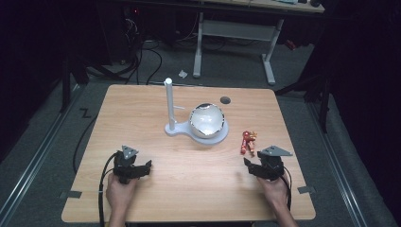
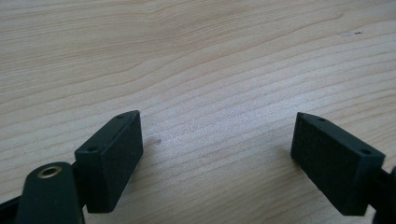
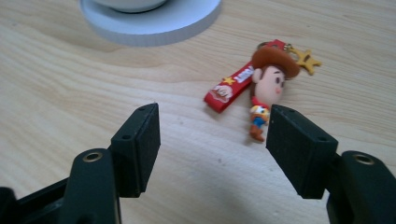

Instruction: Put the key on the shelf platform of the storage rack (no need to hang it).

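A: Two grippers sit low over the wooden table. How does the right gripper stand?

B: Its jaws are spread wide, with bare wood between the pads. The cowboy keychain lies just ahead of its tips, slightly toward the right-hand jaw, flat on the table with its red strap angled away.

A: And beyond that?

B: A white stand with an upright post, carrying a white bowl.

A: The left gripper?

B: Gaping too, nothing between its pads, well apart from the keychain.
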Demonstrator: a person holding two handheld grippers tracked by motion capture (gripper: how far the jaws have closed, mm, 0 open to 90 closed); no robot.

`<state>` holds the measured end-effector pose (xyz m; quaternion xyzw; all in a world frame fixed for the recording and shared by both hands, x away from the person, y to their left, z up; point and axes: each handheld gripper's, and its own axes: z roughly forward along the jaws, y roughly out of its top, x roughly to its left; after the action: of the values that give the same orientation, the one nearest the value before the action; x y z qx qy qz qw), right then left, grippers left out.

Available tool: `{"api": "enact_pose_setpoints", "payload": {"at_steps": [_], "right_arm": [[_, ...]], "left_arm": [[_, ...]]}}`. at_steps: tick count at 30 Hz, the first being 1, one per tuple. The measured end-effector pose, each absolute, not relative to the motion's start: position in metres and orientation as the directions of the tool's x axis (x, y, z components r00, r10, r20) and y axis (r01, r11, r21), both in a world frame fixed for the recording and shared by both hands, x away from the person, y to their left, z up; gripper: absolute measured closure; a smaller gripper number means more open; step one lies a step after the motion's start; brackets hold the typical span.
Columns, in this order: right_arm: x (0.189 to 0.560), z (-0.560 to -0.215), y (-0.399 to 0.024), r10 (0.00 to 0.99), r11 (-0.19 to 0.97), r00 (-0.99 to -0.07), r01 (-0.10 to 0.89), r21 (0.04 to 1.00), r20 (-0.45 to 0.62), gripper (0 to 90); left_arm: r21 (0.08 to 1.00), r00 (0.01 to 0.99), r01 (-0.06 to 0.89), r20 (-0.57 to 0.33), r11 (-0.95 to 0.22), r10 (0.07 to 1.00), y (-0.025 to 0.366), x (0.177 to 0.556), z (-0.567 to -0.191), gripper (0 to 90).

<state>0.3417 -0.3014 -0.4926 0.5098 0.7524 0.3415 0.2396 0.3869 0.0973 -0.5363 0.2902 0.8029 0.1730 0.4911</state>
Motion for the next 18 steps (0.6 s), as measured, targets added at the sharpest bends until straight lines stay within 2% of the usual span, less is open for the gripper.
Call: {"api": "enact_pose_setpoints", "payload": {"at_steps": [8, 14, 18], "right_arm": [[0.366, -0.498, -0.311, 0.948, 0.179, -0.314, 0.649, 0.739, 0.045, 32.3], [0.381, -0.499, -0.31, 0.951, 0.193, -0.309, 0.661, 0.725, 0.029, 28.2], [0.388, -0.497, -0.309, 0.951, 0.169, -0.303, 0.674, 0.719, 0.061, 27.0]], "left_arm": [[0.564, -0.348, 0.297, -0.687, 0.771, 0.637, 0.097, 0.387, -0.536, 17.2], [0.564, -0.348, 0.297, -0.687, 0.77, 0.638, 0.097, 0.387, -0.536, 17.2], [0.564, -0.348, 0.297, -0.687, 0.77, 0.638, 0.097, 0.387, -0.536, 17.2]]}}
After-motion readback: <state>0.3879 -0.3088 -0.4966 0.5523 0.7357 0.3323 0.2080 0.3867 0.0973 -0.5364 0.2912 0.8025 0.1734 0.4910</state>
